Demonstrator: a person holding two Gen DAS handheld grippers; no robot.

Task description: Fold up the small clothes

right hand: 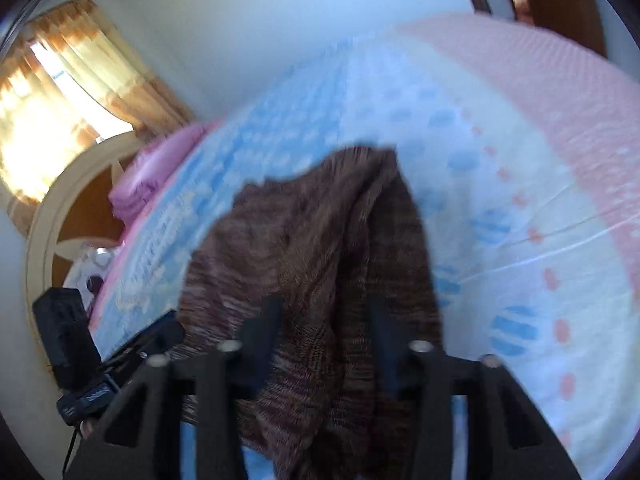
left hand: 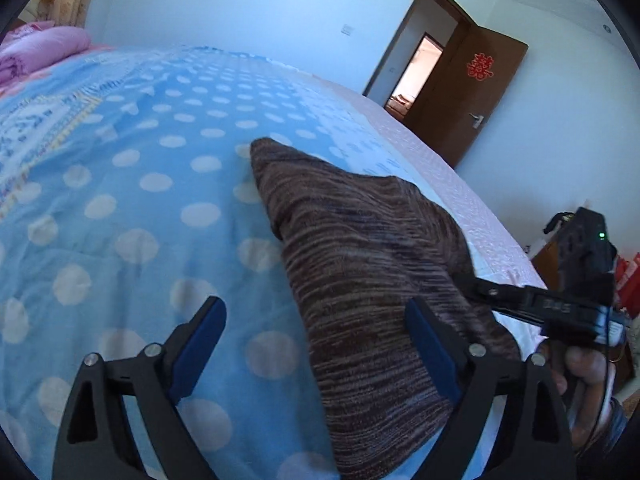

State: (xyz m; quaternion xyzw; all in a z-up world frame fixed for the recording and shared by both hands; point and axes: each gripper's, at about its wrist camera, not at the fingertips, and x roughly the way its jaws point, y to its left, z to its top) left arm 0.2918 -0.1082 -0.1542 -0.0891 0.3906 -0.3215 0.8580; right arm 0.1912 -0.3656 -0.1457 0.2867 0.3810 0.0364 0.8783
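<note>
Blue-padded left tongs [left hand: 316, 344] filled the foot of the left wrist view, spread wide with nothing pinched; one finger stood over the dotted bedspread [left hand: 120, 184], the other over the brown striped knit garment [left hand: 360, 264]. That garment lay on the bed as a flat, doubled-over shape, one corner pointing up the bed and its near end running out under the tongs. At the right edge the right tongs' body [left hand: 560, 304] showed, held in a hand [left hand: 584, 372], its tips hidden behind the cloth. A pink quilt [left hand: 36, 50] lay at the bed's far end, and a brown door [left hand: 472, 92] stood open beyond.

Through the blurred right wrist view, the right tongs [right hand: 324, 344] stood partly open, and the knit garment [right hand: 320, 240] ran between the fingers in a rumpled heap; whether the pads pressed on it could not be told. The left tongs' housing [right hand: 68, 336] sat at the left, curtains [right hand: 80, 76] behind.

Judging by this, one fold seemed laid down and both tongs seemed to be letting go; smoothing and at least one more fold likely remained.
</note>
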